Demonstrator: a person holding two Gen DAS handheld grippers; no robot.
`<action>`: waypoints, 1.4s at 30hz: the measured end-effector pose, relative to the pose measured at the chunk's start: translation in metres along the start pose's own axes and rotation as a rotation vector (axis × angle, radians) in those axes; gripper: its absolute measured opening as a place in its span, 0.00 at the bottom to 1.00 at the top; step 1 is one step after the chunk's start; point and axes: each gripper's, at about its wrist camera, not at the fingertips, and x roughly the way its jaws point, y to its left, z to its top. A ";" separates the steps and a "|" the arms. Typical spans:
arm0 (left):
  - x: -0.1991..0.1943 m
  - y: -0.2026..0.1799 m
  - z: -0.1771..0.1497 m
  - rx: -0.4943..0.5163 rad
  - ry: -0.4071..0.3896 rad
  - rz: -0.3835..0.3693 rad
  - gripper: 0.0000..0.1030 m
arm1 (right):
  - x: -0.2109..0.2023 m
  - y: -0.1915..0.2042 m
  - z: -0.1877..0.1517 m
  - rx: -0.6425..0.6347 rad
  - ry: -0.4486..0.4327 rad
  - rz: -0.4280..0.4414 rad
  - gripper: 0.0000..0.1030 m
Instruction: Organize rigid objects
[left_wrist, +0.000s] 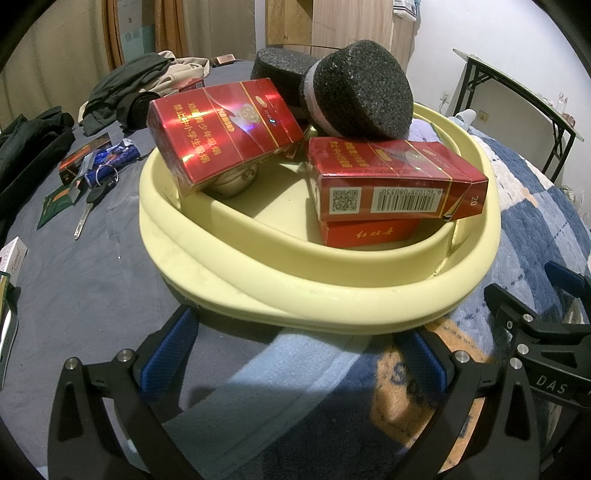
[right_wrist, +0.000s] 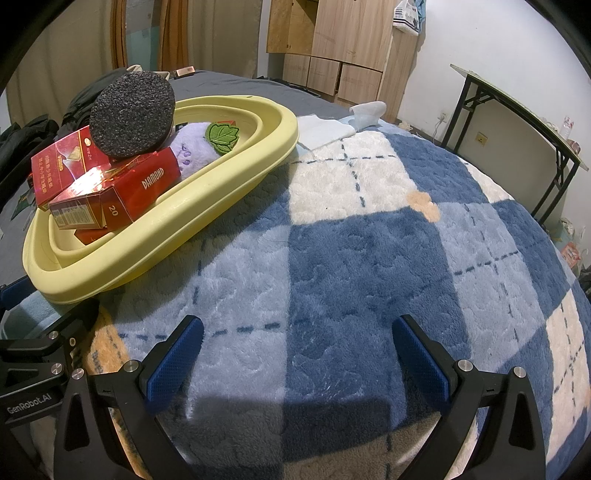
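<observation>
Hovering left hand-held gripper (left_wrist: 295, 354): jaws spread wide, empty, just short of the basin's near rim.
Right hand-held gripper (right_wrist: 297, 350): jaws apart, holding nothing, over the plaid blanket (right_wrist: 369, 251) on the bed.
Yellow basin (left_wrist: 332, 295): rests on the bed, at 10 o'clock in the right wrist view.
Red boxes (left_wrist: 395, 184): one at 3 o'clock in the basin, stacked on another; a tilted red box (left_wrist: 225, 133) leans at 10 o'clock.
Dark foam pucks (left_wrist: 362, 96): at 12 o'clock, on the boxes.
Purple plush (right_wrist: 195, 147): behind the boxes, inside the basin.
Keys (left_wrist: 92, 199): farther off at 9 o'clock, on the grey sheet.
</observation>
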 end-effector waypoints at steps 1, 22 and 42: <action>0.000 0.000 0.000 0.000 0.000 0.000 1.00 | 0.000 0.000 0.000 0.000 0.000 0.000 1.00; 0.000 0.000 0.000 0.000 0.000 -0.001 1.00 | 0.000 0.001 0.000 0.000 0.000 0.000 1.00; 0.000 0.000 0.000 0.000 0.000 0.000 1.00 | 0.000 0.003 -0.001 0.001 0.000 0.000 1.00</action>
